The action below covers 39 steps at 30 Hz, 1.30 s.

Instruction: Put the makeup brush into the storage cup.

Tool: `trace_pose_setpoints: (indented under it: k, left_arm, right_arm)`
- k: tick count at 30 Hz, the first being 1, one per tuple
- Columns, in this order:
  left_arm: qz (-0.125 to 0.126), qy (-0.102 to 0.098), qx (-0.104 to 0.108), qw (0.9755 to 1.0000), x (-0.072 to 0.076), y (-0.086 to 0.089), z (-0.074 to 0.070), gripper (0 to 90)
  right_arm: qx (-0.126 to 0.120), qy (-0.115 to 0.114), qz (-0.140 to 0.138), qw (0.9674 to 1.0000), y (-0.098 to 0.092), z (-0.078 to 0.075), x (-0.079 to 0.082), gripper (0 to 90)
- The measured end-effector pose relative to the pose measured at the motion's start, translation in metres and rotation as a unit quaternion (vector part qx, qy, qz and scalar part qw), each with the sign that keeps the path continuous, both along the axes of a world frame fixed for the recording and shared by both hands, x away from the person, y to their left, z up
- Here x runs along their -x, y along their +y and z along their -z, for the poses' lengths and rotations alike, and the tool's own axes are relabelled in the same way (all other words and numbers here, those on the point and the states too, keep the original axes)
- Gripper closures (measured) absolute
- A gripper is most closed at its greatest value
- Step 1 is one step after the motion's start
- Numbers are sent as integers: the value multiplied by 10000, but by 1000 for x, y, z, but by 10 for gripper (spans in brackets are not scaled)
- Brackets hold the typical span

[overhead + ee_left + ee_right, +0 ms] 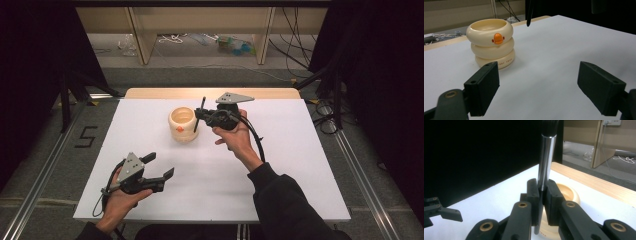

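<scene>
A white table (280,165) stands on grey floor (45,145) marked with a taped "5" (86,136); wooden furniture legs (141,40), loose cables (295,35) and black curtains (30,60) lie beyond.

A brush (546,157), with silver ferrule and black bristles, is held upright just beside a holder (183,124). The cream holder, shaped as three stacked rings with an orange beak, is stood upright mid-table.

Brush (546,157) bristles cut off at top edge, lettering on holder (491,45) unreadable
</scene>
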State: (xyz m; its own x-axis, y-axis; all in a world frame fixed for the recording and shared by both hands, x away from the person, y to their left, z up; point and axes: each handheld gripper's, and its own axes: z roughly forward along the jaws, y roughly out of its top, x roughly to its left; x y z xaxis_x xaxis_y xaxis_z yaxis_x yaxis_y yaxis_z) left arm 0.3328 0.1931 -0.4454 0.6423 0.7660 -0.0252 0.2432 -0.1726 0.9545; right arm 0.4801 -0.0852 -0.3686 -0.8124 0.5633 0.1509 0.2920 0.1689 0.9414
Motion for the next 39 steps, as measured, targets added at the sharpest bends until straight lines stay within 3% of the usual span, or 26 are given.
trace_pose_setpoints:
  k: [5,8,15,16,21,22,33,39]
  left_arm:
    - [48,-111,-112,9999,-2,1,-1,174]
    - [-38,20,-32,10000,0,0,0,174]
    - [-44,68,-10,10000,0,1,1,174]
    - [320,-746,-985,9918,-13,13,-6,174]
    - [259,-745,-975,9921,-12,13,-6,174]
    - [104,-235,-362,9990,-4,5,-2,174]
    - [140,-273,-418,9987,-5,5,-2,174]
    - [146,-262,-413,9987,-4,6,-2,173]
  right_arm:
    - [-11,17,82,10000,0,1,-6,841]
    - [-39,29,85,10000,3,0,-10,841]
    - [-20,44,134,9999,7,-4,-17,841]
    - [7,22,146,9999,8,-4,-18,841]
    - [29,21,197,9998,12,-6,-23,841]
    - [59,12,187,9998,13,-7,-24,841]
    - [101,-104,257,9996,21,-12,-34,841]
    - [77,-23,310,9995,24,-12,-41,841]
